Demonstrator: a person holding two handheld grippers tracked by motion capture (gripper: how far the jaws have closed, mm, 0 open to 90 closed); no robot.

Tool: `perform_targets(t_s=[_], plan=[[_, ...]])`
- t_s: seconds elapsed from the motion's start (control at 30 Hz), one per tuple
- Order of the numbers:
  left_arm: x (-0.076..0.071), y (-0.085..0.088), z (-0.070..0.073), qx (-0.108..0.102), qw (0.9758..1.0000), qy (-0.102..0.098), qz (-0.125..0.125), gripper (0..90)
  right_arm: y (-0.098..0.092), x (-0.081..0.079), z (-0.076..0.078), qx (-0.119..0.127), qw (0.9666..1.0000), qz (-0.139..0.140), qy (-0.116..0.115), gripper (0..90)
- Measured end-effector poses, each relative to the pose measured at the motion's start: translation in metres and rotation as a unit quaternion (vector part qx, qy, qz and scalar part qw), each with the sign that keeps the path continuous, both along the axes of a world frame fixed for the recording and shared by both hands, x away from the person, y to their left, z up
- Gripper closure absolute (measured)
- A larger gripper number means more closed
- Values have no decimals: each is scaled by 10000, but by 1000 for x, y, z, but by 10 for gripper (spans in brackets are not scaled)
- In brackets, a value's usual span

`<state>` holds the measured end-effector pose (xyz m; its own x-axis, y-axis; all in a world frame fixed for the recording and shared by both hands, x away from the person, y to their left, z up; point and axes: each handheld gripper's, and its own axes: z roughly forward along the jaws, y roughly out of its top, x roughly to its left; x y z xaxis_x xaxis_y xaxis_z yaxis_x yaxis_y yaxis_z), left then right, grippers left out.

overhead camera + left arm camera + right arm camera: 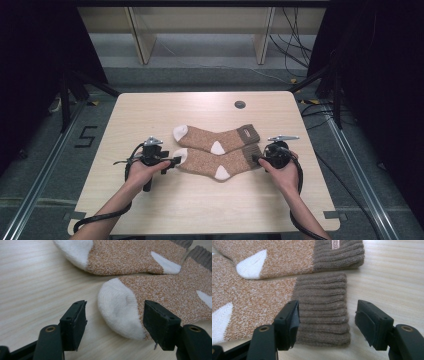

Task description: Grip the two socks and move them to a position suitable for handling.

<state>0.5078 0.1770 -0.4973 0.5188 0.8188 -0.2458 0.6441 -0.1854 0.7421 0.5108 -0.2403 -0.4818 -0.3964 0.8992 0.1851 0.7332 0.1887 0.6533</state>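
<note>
Two brown socks with white toes and heels lie side by side across the table's middle. The far sock [215,139] [125,257] [294,255] has a label on its cuff. My left gripper [176,161] [115,322] is open at the near sock's [215,162] [170,295] white toe, which lies between the jaws without the pads pressing on it. My right gripper [257,160] [327,322] is open at the same sock's ribbed grey-brown cuff [322,305]; the cuff's end lies between its jaws, closer to the left one.
The light wooden table [150,110] has a round dark grommet [240,104] near its far edge. Bare tabletop lies in front of the socks and at both sides. Cables trail from both grippers off the near edge.
</note>
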Motion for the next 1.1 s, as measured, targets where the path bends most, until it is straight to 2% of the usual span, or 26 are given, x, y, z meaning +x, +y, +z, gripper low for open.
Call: perform_targets(t_s=[0.03, 0.07, 0.2, 0.23, 0.3, 0.37, 0.4, 0.47, 0.53, 0.57, 0.6, 0.7, 0.73, 0.8, 0.87, 0.9, 0.93, 1.0, 1.03, 1.1], plan=[[1, -2, 0, 4, 10000, 0, 8, 348, 2, 0, 0, 41, 9999, -101, 101, 358], [1, -4, 0, 25, 10000, 31, -17, 348, 1, 3, -1, 33, 10000, -30, -14, 358], [2, -11, -3, 112, 9998, 87, -106, 365, 3, 5, -1, -6, 9999, -87, 78, 358], [2, -12, -4, 133, 9998, 85, -87, 376, 6, 5, -1, 30, 9994, -226, 273, 358], [3, -12, -5, 305, 9993, 153, -127, 403, 4, 9, -4, -69, 9994, -145, 321, 361], [4, -13, -7, 291, 9995, 117, -90, 427, 4, 14, -6, -118, 9996, -21, 263, 401], [4, -13, -7, 314, 9994, 121, -90, 449, 4, 14, -8, 15, 9997, 104, 242, 429], [5, -14, -6, 377, 9992, 131, -80, 497, 7, 15, -7, 25, 9995, 149, 277, 489], [5, -14, -5, 439, 9988, 137, -147, 560, 11, 13, -4, 6, 9990, 34, 454, 535], [5, -16, -5, 472, 9987, 114, -169, 595, 13, 12, -3, 112, 9980, -44, 615, 564], [4, -17, -5, 520, 9984, 107, -188, 626, 10, 14, -5, -53, 9991, 174, 391, 595], [4, -18, -2, 587, 9980, 53, -225, 763, 10, 12, -2, -88, 9995, 114, 287, 708], [4, -17, 0, 574, 9980, 87, -249, 788, 12, 10, 1, -168, 9993, -94, 335, 733], [3, -15, 2, 554, 9981, 32, -261, 801, 6, 10, 4, -85, 9995, 141, 281, 760], [-1, -11, 7, 524, 9982, 11, -280, 804, 7, 3, 8, -82, 9996, 129, 216, 767], [-4, -9, 9, 474, 9985, -20, -280, 805, 7, -1, 11, -93, 9996, 131, 221, 769], [-7, -7, 13, 442, 9985, -48, -325, 805, 6, -11, 17, -29, 9994, 299, 177, 771], [-17, -3, 19, 380, 9984, -74, -411, 806, 7, -17, 20, 60, 9992, 318, 226, 771], [-22, -1, 22, 335, 9983, -81, -472, 806, 7, -23, 22, -58, 9995, 295, 133, 771], [-34, 3, 26, 333, 9978, -108, -569, 806, 7, -35, 26, -38, 9987, 483, 129, 771]])
